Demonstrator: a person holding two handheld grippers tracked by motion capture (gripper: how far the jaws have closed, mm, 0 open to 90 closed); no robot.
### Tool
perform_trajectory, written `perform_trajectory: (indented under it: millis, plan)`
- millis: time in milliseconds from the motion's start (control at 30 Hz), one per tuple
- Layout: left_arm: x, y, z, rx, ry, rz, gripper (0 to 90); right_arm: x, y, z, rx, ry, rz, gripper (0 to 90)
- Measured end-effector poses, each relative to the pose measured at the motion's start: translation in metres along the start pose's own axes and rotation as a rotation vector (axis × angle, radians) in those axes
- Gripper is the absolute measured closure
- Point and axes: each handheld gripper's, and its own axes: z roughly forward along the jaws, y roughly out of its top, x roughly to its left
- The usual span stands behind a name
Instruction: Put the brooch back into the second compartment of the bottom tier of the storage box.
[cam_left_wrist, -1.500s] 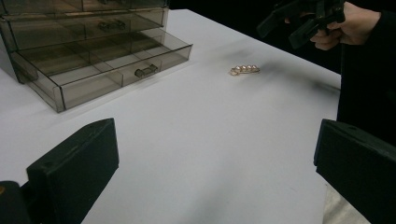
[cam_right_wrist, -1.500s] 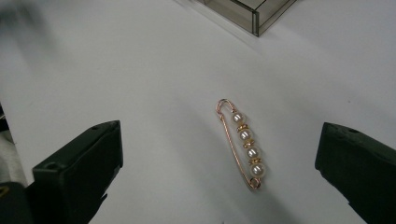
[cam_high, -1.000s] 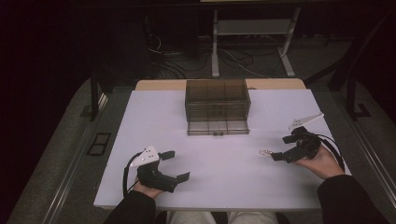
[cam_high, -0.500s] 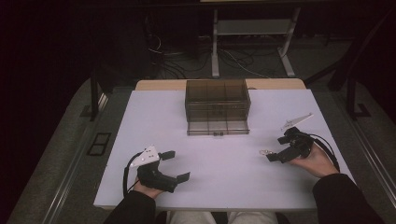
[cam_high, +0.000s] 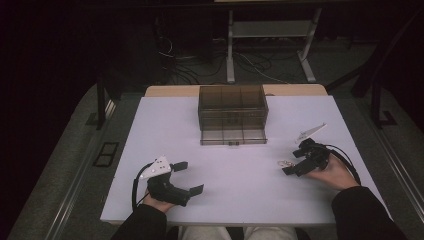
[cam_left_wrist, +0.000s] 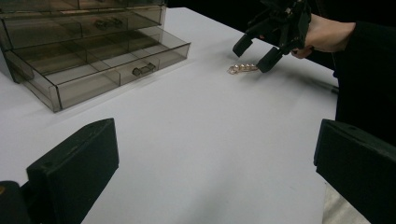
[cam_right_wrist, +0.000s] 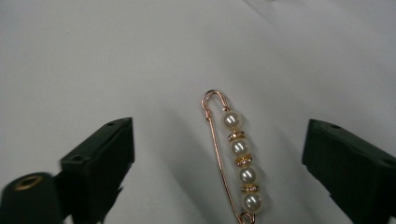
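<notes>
**Pearl pin lay between spread jaws of right hand-held gripper**

Nearest the person, the left hand-held gripper (cam_high: 188, 177) rested low on the white desk (cam_high: 235, 200), jaws spread wide, holding nothing. It stood well apart from the work.

Further along, the right hand-held gripper (cam_high: 294, 163) was tilted down over a single gold pin (cam_right_wrist: 236, 158) strung with four pearls. In the right gripper view its jaws stood wide apart, one on either side of the pin, not touching it. The pin's long axis ran roughly along the gripper's line of sight, looped end away from the gripper, so the jaws would close across its width. The right hand was plainly the nearer; in the high view the pin (cam_high: 285, 163) lay just beside its jaw tips.

Farthest back stood one smoky clear drawer cabinet (cam_high: 232, 107), its bottom drawer (cam_high: 233, 136) pulled open, with divided compartments. Judged from this, the pin remained to be picked up.
</notes>
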Motion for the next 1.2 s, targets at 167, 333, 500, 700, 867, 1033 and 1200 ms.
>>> perform_trajectory:
  millis: [167,333,500,700,867,1033,1200]
  plan:
    - [0.0003,0.0000,0.0000,0.000,0.001,0.000,0.0,0.0002,0.0001,0.0009,0.003,-0.013,-0.008,15.8]
    - [0.0006,-0.0001,-0.0003,-0.003,0.003,-0.003,0.0,0.0007,-0.0001,0.0007,0.008,-0.010,-0.024,26.7]
    - [0.0004,-0.0002,-0.0001,-0.001,0.003,-0.001,0.0,0.0005,-0.0006,-0.0002,0.008,-0.008,-0.030,32.7]
    - [0.0005,-0.0002,-0.0002,-0.003,0.001,0.001,0.0,0.0000,-0.0013,0.0003,0.013,-0.002,-0.038,40.5]
    - [0.0004,-0.0003,-0.0001,-0.005,0.000,0.001,0.0,-0.0007,-0.0019,0.0014,0.021,-0.006,-0.042,47.5]
    - [0.0005,-0.0002,-0.0002,-0.004,-0.002,0.004,0.0,-0.0021,-0.0033,0.0017,0.031,-0.013,-0.052,59.4]
    - [0.0004,-0.0002,-0.0002,-0.004,-0.001,0.004,0.0,-0.0018,-0.0039,0.0014,0.033,-0.031,-0.054,66.3]
